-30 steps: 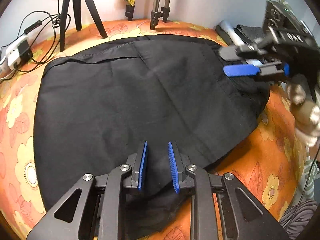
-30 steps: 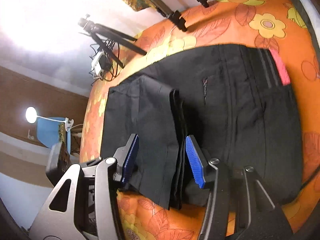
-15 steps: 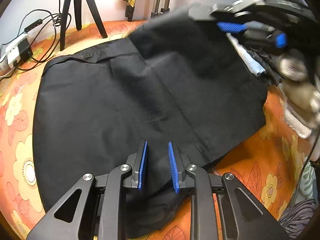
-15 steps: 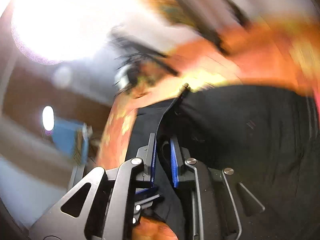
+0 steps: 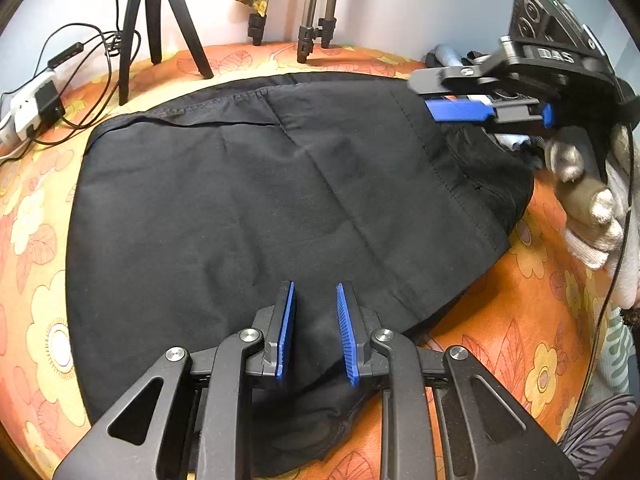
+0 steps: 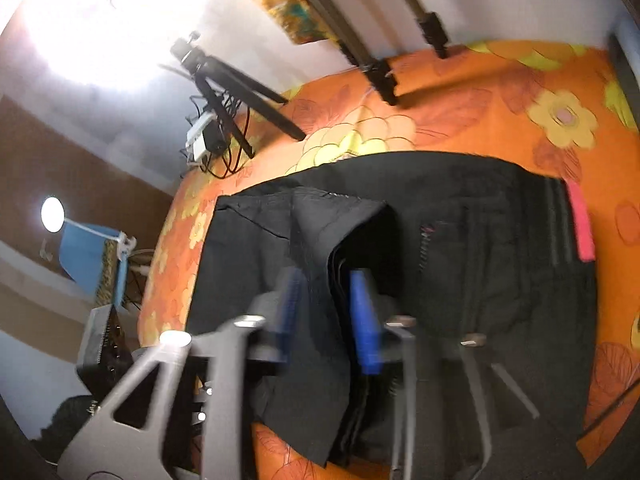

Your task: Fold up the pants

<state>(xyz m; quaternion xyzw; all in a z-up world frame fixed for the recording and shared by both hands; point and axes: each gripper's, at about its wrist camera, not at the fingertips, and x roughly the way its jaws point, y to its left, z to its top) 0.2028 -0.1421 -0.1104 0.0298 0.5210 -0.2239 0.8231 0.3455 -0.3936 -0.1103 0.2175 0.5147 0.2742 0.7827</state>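
1. Setup's an orange floral bedspread [image 5: 532,320] against a pale wall, tripod [image 5: 160,12] legs planted along the back edge.
2. The black pants [image 5: 260,184] lie spread across the middle of it, one layer already lapped over. In the right wrist view the folded stack's edge runs up between my right fingers.
3. My left gripper [image 5: 314,332] sits low over the near hem, jaws narrow, and I can't tell whether they pinch any cloth.
4. My right gripper [image 6: 332,312] has just been opening; the jaws stand about half apart around the folded edge, pads not pressing it.
5. Risks, I reckon: with that edge released, the top layer could slump and skew the fold. Also, if the left is pinning the hem, any pull from the right drags the whole pile crooked.
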